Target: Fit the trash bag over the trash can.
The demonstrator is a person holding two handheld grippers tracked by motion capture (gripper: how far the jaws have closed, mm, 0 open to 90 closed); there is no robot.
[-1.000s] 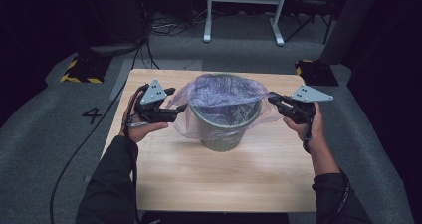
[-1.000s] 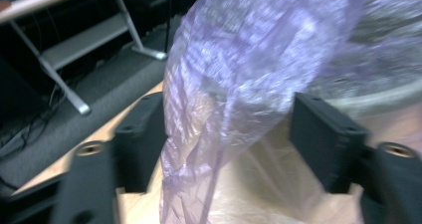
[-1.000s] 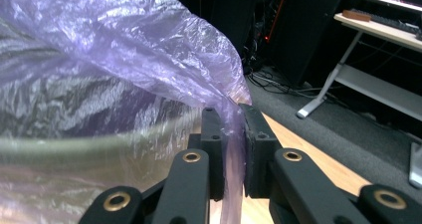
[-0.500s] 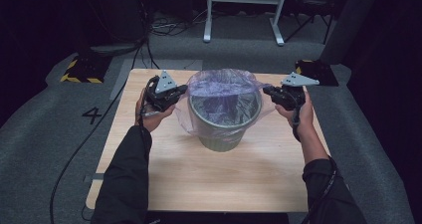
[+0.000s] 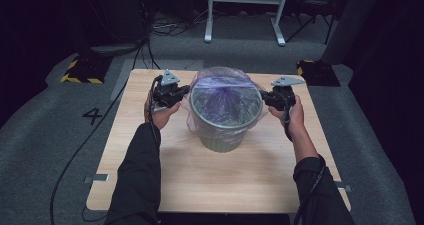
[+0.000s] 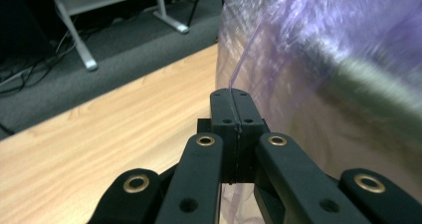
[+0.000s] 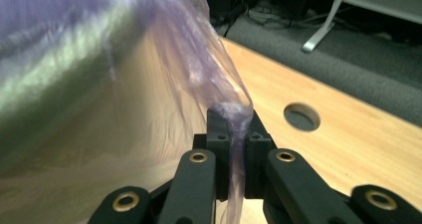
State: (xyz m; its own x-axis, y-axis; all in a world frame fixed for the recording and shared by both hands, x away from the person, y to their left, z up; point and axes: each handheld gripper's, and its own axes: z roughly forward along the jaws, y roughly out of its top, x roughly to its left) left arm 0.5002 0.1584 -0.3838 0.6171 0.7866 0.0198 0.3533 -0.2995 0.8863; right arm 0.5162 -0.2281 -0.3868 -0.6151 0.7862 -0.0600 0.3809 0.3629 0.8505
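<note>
Both grippers' fingers [image 6: 232, 115] clench the purple bag [image 5: 220, 85] at the bin's [image 5: 222, 135] opposite sides.

Overhead light brightens the table [image 5: 220, 185]; the far floor lies dark. In both gripper views the plastic bag [image 6: 318, 45] and bin are blurred, with soft glare.

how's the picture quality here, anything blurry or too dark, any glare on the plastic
High view: even light on the pale wooden table, dark surroundings, mild sheen on the translucent purple plastic bag lining the grey round bin. Left gripper view: tongs sharp, pinched bag edge clear, bin side smeared with blur. Right gripper view: tongs crisp, bag and bin washed out and soft at left.
</note>
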